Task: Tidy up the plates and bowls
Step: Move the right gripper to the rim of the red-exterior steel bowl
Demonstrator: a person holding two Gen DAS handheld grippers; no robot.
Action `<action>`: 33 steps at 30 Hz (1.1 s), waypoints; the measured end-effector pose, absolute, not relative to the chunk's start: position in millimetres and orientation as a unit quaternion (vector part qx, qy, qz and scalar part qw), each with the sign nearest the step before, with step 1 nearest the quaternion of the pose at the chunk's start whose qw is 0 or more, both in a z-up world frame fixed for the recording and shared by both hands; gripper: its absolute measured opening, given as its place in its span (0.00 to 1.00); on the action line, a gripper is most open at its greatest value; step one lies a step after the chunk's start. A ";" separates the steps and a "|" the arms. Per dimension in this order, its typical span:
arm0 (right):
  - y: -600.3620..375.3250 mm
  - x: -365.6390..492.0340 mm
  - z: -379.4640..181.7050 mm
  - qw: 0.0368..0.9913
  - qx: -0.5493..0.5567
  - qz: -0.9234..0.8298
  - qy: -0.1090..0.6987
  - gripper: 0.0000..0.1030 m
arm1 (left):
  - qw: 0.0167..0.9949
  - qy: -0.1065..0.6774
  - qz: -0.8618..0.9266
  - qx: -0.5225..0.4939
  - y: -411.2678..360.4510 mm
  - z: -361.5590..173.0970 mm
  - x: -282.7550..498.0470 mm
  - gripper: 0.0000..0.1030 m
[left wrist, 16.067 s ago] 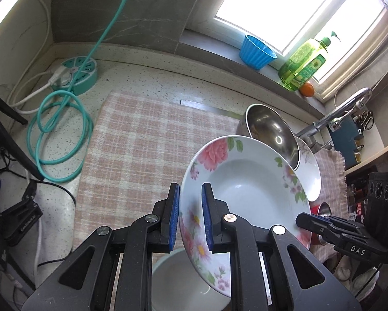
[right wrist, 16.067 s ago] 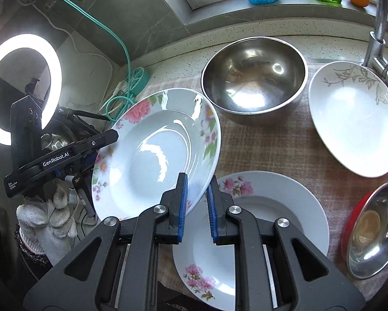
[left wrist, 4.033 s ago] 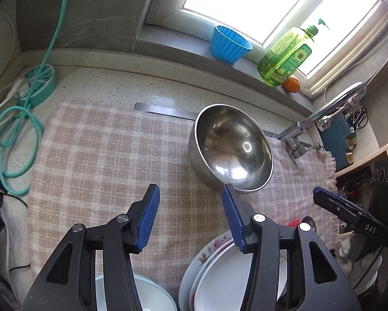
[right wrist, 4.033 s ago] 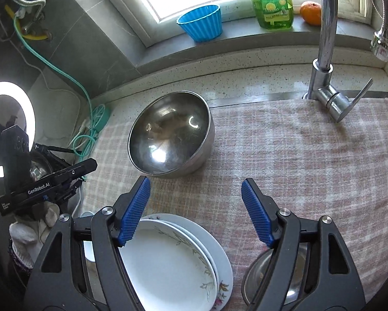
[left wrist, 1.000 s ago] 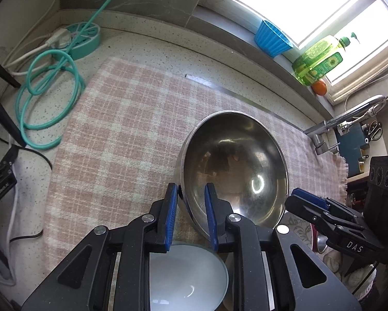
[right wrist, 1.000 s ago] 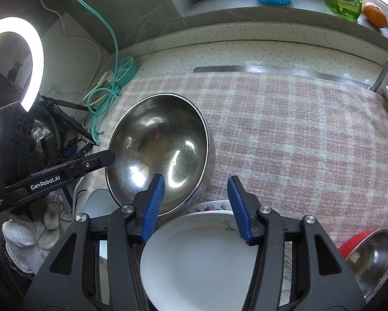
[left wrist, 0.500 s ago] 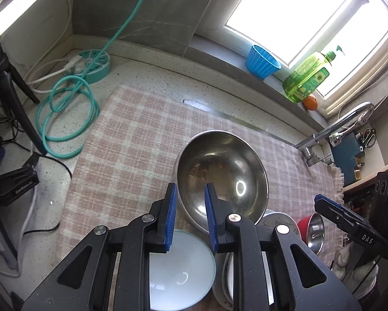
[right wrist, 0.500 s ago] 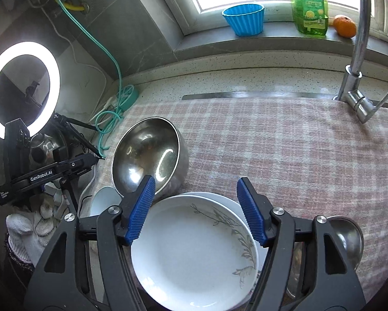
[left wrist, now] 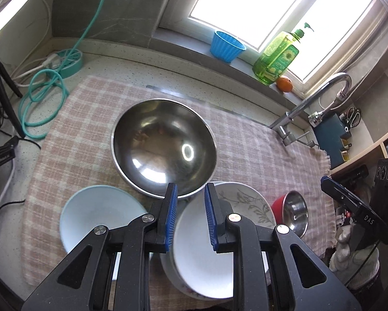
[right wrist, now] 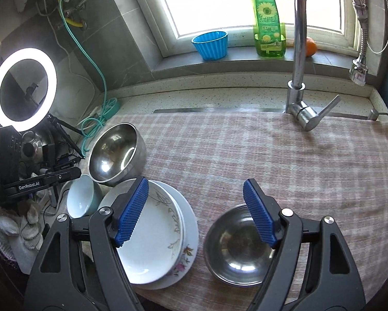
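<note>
Left claw point(left wrist: 190, 207) was clamped on the big steel bowl's point(left wrist: 163, 145) rim (right claw point(right wrist: 196, 197) opening, empty), so setting it down clear of the plate stack point(left wrist: 203, 267) looked wise.

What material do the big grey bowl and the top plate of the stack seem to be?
Big bowl: probably stainless steel, polished; it mirrors the window and shows sharp highlights. Top plate: likely glazed ceramic or porcelain, glossy white with a printed leaf sprig; melamine cannot be excluded from the look alone.

Glossy steel bowl point(left wrist: 164, 146), woven cloth point(left wrist: 245, 145)
</note>
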State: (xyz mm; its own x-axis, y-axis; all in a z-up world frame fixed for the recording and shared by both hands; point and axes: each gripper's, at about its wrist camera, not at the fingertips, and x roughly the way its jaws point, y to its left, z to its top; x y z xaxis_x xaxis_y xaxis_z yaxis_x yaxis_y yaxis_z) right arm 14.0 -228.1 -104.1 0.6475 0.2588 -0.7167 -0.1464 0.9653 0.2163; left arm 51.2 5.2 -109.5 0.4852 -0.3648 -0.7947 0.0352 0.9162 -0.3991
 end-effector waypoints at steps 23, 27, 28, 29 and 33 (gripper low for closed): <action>-343.1 -20.2 -140.1 0.899 0.142 0.065 0.409 0.76 | 0.831 0.511 -0.194 -0.099 -157.8 -135.8 26.8 0.58; -343.8 -16.1 -146.6 0.894 0.103 0.058 0.432 0.76 | 0.829 0.515 -0.200 -0.083 -175.8 -143.9 24.1 0.55; -343.3 -15.1 -148.8 0.891 0.094 0.055 0.440 0.76 | 0.828 0.517 -0.201 -0.082 -178.9 -145.7 24.3 0.55; -343.0 -14.1 -151.0 0.888 0.088 0.056 0.448 0.76 | 0.828 0.517 -0.201 -0.080 -181.2 -147.4 24.8 0.53; -344.2 -12.4 -161.5 0.876 0.098 0.075 0.467 0.65 | 0.823 0.525 -0.204 -0.069 -190.7 -153.8 28.2 0.31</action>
